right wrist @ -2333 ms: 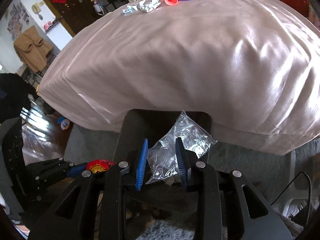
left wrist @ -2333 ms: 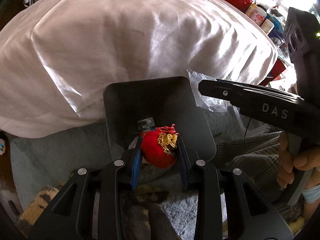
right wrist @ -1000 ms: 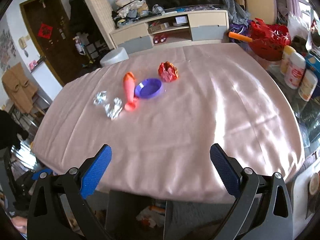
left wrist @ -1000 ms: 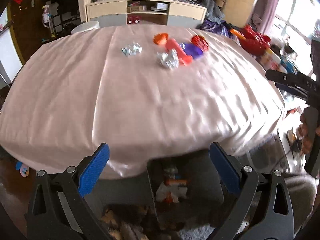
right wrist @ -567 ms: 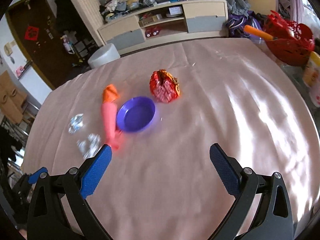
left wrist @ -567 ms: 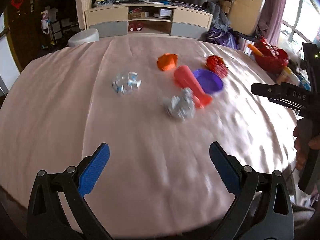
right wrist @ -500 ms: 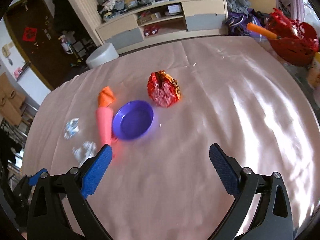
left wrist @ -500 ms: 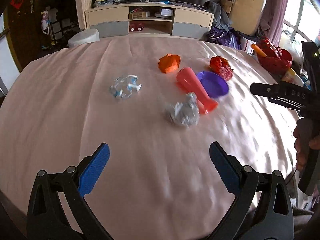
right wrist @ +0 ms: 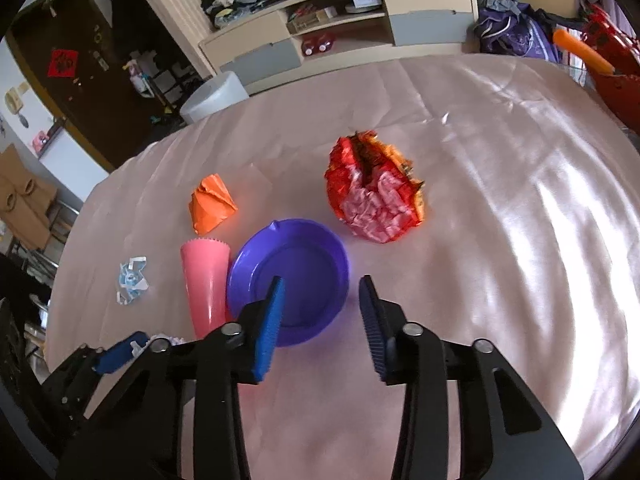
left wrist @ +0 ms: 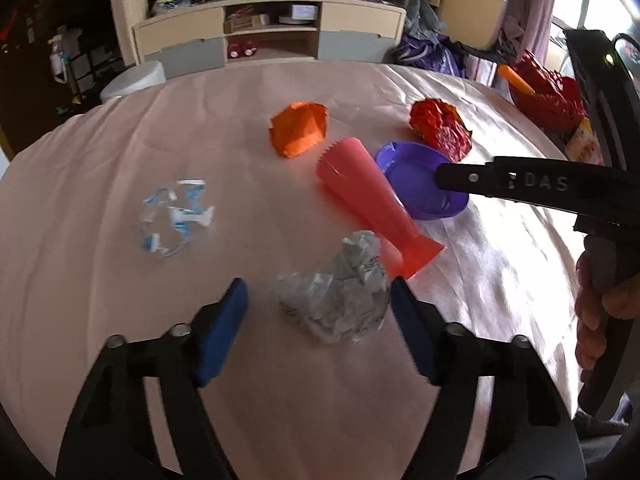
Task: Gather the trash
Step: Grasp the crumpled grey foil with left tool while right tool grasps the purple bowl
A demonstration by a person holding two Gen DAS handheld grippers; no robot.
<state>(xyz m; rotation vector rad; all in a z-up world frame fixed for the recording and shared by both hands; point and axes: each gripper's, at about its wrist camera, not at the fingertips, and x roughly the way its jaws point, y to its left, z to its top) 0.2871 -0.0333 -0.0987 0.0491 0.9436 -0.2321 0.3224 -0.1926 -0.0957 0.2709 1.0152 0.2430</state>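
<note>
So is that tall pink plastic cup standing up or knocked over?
Knocked over. The tall pink plastic cup lies on its side on the pink satin tablecloth, serrated rim pointing away, beside the purple plastic dish.

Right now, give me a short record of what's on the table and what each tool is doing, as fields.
surface: table under a pink cloth
trash: foil ball; orange wrapper; red wrapper; clear plastic scrap
other items: pink cup lying on its side; purple dish
left tool: jaws closing around the foil ball, not yet pressing
right tool: jaws closing above the dish's near rim, holding nothing
</note>
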